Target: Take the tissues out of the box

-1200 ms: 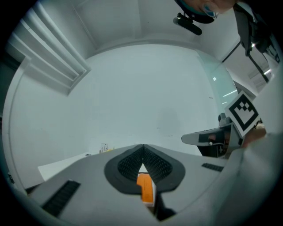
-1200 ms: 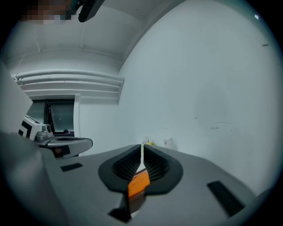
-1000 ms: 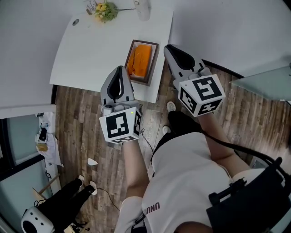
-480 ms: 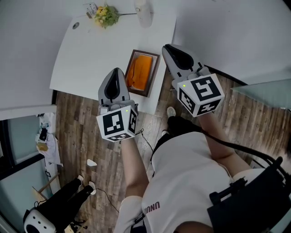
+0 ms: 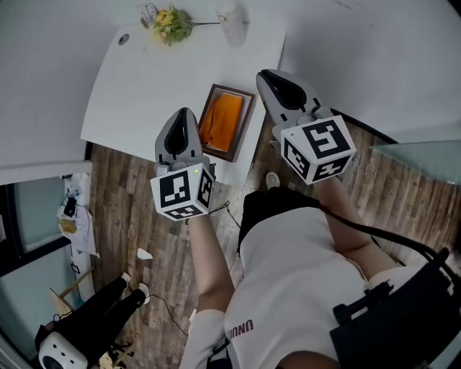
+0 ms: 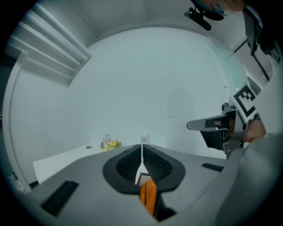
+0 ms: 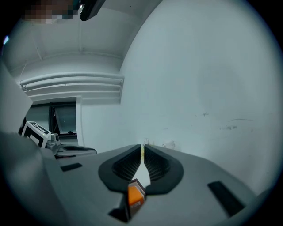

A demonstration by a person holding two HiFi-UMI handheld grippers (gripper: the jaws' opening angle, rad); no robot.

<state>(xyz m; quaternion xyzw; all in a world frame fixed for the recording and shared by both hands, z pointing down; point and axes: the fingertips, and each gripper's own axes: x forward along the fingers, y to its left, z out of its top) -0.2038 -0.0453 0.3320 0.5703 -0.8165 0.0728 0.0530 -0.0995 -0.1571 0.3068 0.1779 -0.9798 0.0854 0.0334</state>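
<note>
The tissue box [image 5: 227, 121], a brown open-topped frame with orange tissue inside, lies near the front right edge of the white table [image 5: 144, 86]. My left gripper [image 5: 183, 112] hovers just left of the box, jaws shut with nothing between them. My right gripper [image 5: 264, 75] hangs off the table's right edge, beside the box, also shut and empty. In the left gripper view the box [image 6: 148, 194] shows below the closed jaws [image 6: 142, 150]. In the right gripper view it [image 7: 135, 193] sits under the shut jaws [image 7: 142, 149].
A small bunch of yellow flowers [image 5: 171, 20], a white vessel [image 5: 230, 13] and a small round disc [image 5: 123, 39] stand at the table's far edge. Wooden floor lies below, another person's legs [image 5: 108, 310] at the lower left, a glass panel [image 5: 425, 148] at the right.
Both grippers have come forward relative to the table and now sit alongside the box. Their jaws stayed shut and the box has not been touched.
</note>
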